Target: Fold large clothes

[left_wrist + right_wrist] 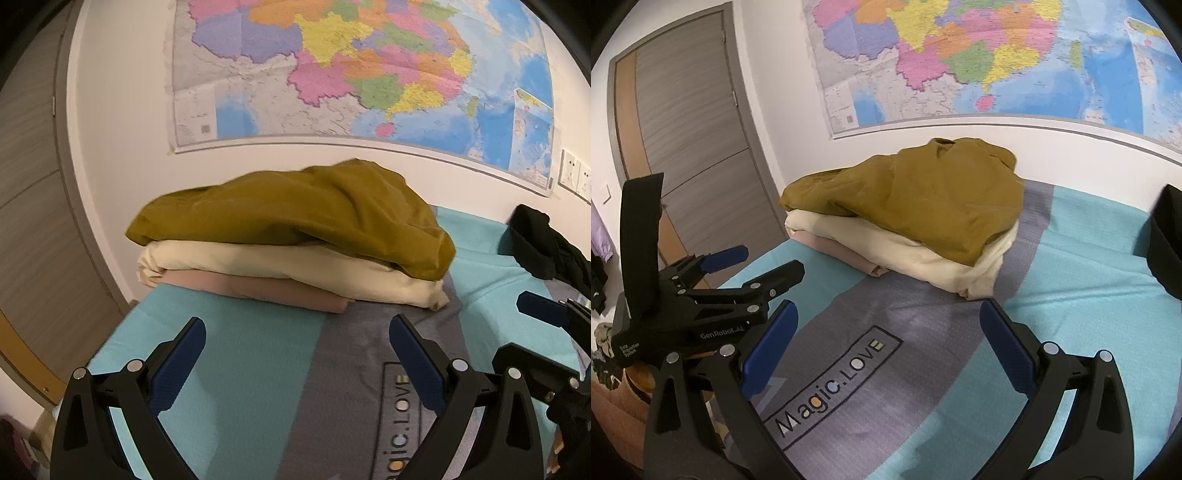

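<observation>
Both pairs of jaws stand spread wide with nothing between them: the left gripper (pixel 297 345) and the right gripper (pixel 888 328) hang above a turquoise blanket with a broad grey stripe (pixel 1082 295), neither touching cloth. Largest around them is the colourful paper wall map (pixel 369 70) on the white wall behind, then the grey wood-grain door (pixel 694 147) off to the left. On the blanket, against the wall, sits a stack of folded clothes: a mustard-yellow garment (pixel 306 210) loosely heaped on top, a cream folded garment (pixel 266 266) under it, and a dusty-pink folded garment (pixel 273 290) at the bottom. To the right lies a crumpled black garment (pixel 543 243), unfolded, apart from the stack. Smaller, on the grey stripe, a printed label reading "Magic.LOVE" (pixel 831 384) lies between the right gripper's fingers and the stack. Nothing stands between either gripper and the clothes.
</observation>
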`<act>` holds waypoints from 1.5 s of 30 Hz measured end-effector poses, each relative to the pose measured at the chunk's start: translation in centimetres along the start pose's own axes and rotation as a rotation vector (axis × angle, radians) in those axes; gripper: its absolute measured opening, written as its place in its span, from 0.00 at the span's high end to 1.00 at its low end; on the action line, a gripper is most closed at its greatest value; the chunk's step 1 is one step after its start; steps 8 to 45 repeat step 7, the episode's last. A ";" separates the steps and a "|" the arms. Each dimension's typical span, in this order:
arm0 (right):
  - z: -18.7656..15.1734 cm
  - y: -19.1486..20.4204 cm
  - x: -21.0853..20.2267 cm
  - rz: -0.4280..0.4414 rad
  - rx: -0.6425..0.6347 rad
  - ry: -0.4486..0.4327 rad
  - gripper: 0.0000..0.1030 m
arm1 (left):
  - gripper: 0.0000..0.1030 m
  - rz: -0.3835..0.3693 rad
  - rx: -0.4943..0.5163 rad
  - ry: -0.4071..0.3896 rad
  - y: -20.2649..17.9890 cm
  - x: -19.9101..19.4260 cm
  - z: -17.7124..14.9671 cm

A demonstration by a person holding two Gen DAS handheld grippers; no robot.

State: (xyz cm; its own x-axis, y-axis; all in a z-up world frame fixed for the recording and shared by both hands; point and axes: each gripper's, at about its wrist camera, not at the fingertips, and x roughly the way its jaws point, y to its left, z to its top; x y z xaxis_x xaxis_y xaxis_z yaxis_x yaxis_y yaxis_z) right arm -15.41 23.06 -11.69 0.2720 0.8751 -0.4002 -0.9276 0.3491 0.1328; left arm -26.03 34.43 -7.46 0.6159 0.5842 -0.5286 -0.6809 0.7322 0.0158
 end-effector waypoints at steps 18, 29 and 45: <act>-1.5 -3.3 -3.5 -0.101 0.073 -0.033 0.06 | 0.07 -0.134 0.049 0.032 -4.4 0.7 0.0; -1.5 -3.3 -3.5 -0.101 0.073 -0.033 0.06 | 0.07 -0.134 0.049 0.032 -4.4 0.7 0.0; -1.5 -3.3 -3.5 -0.101 0.073 -0.033 0.06 | 0.07 -0.134 0.049 0.032 -4.4 0.7 0.0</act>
